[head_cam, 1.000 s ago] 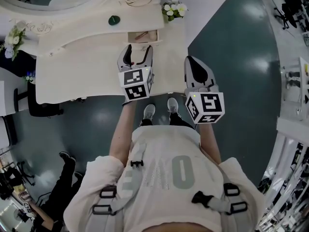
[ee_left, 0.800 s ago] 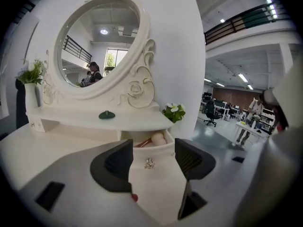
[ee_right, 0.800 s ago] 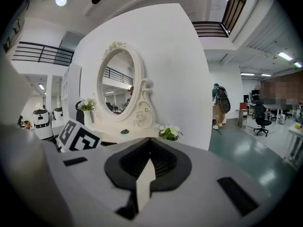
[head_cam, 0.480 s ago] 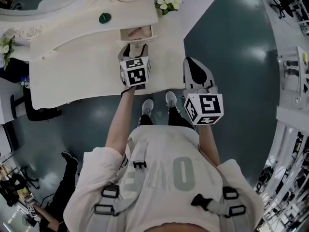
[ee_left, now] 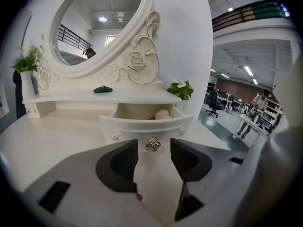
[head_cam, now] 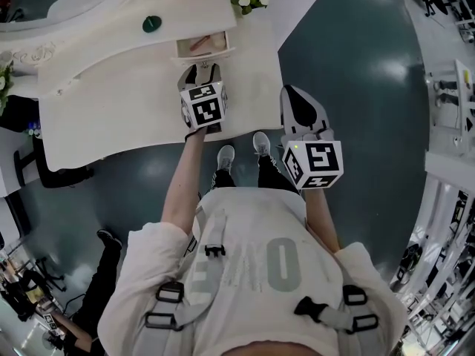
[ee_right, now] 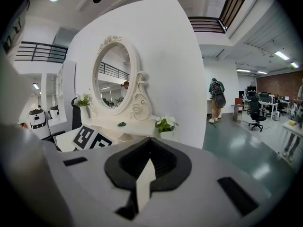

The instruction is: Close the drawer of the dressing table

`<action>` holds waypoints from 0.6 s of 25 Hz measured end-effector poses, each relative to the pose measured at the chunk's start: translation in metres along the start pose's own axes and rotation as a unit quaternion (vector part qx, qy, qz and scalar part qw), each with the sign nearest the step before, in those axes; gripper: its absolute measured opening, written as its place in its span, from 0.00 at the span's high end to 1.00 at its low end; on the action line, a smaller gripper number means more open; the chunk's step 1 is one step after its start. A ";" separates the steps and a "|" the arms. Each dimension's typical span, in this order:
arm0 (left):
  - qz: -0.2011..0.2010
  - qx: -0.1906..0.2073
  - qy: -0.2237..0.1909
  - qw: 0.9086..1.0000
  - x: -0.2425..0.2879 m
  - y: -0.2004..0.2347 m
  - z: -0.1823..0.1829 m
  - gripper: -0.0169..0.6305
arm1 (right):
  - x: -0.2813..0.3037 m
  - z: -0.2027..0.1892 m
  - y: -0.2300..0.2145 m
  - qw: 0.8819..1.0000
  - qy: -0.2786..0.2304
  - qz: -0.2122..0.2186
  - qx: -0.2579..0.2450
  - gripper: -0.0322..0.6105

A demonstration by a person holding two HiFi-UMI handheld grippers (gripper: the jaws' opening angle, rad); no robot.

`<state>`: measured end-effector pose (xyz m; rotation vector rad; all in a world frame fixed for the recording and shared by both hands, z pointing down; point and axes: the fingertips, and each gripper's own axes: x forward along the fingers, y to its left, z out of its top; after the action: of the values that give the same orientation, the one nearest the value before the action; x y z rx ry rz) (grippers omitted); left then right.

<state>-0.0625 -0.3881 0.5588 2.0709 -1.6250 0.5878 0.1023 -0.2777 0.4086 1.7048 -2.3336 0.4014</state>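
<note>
1. The drawer stood pulled out at the back of the surface. We judged it light, rigid and easy-sliding.
2. Best contact was the flat front or the knob, pushed straight.
3. The left tongs were open and had just been narrowing, with the knob in their gap, untouched. The right tongs were closed and empty.
4. Flowers stood beside the drawer; nothing blocked the path.

An open office hall — desks, swivel chairs, a mezzanine railing over polished floor.
</note>
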 end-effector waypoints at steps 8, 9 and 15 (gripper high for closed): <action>0.009 -0.001 0.011 1.000 0.006 0.003 -0.005 0.74 | -0.002 -0.006 -0.005 1.000 0.008 -0.010 0.001 0.94; 0.011 0.000 0.011 1.000 0.007 0.004 -0.006 0.75 | -0.002 -0.007 -0.006 1.000 0.009 -0.010 0.001 0.94; 0.011 0.005 0.011 1.000 0.010 0.002 -0.007 0.80 | -0.001 -0.012 -0.008 1.000 0.014 -0.013 0.003 0.94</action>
<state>-0.0624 -0.3919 0.5706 2.0492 -1.6363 0.6258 0.1105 -0.2745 0.4202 1.7185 -2.2919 0.4240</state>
